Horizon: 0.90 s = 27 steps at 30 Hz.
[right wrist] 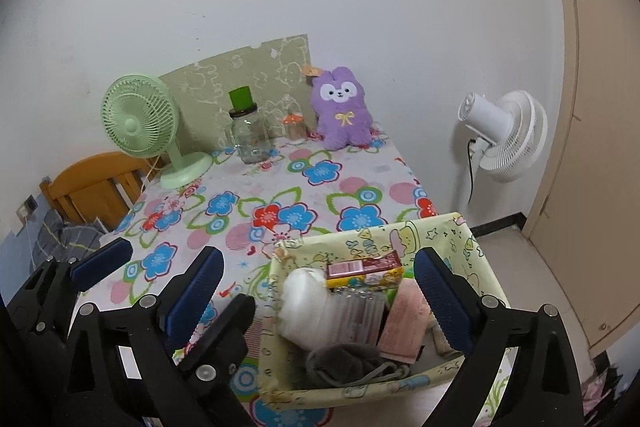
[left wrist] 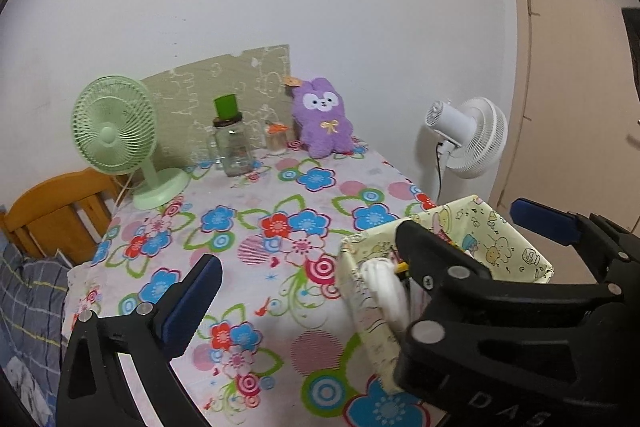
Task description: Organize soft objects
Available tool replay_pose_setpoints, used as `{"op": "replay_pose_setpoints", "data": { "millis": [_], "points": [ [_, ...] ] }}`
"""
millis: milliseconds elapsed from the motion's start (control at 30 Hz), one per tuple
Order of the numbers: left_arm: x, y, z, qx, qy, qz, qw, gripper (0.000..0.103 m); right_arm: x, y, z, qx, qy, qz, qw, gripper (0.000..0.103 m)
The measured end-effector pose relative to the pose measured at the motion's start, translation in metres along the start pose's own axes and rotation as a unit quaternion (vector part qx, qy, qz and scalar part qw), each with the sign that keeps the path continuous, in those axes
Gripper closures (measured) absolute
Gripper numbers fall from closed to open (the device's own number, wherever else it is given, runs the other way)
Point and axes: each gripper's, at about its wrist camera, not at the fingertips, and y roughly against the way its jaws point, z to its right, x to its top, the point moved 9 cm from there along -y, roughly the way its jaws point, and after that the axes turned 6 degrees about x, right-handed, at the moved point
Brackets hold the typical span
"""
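A purple plush rabbit sits upright at the far edge of the flowered table, against the wall. A pale yellow cartoon-print fabric basket stands at the near right, holding a grey soft pouch, a white bag and small boxes. My left gripper is open and empty over the near table, its right finger by the basket. My right gripper is open and empty, straddling the basket's near left part. The left gripper also shows in the right wrist view.
A green desk fan stands at the far left. A glass jar with a green cup on top and a small orange-topped jar stand by the wall. A white floor fan stands right of the table; a wooden chair stands at the left.
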Motion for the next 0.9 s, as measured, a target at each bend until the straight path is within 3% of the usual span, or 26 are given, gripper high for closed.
{"op": "replay_pose_setpoints", "data": {
  "millis": [500, 900],
  "points": [
    [-0.005, 0.041, -0.067, 0.044, 0.044, 0.029, 0.9977, 0.0, 0.009, 0.034, -0.056, 0.015, 0.045, 0.042, 0.998, 0.0],
    [-0.018, 0.066, -0.112, 0.079, 0.075, 0.04, 0.9932, 0.0, 0.005, 0.057, -0.078, 0.022, 0.052, 0.067, 0.996, 0.0]
  ]
}}
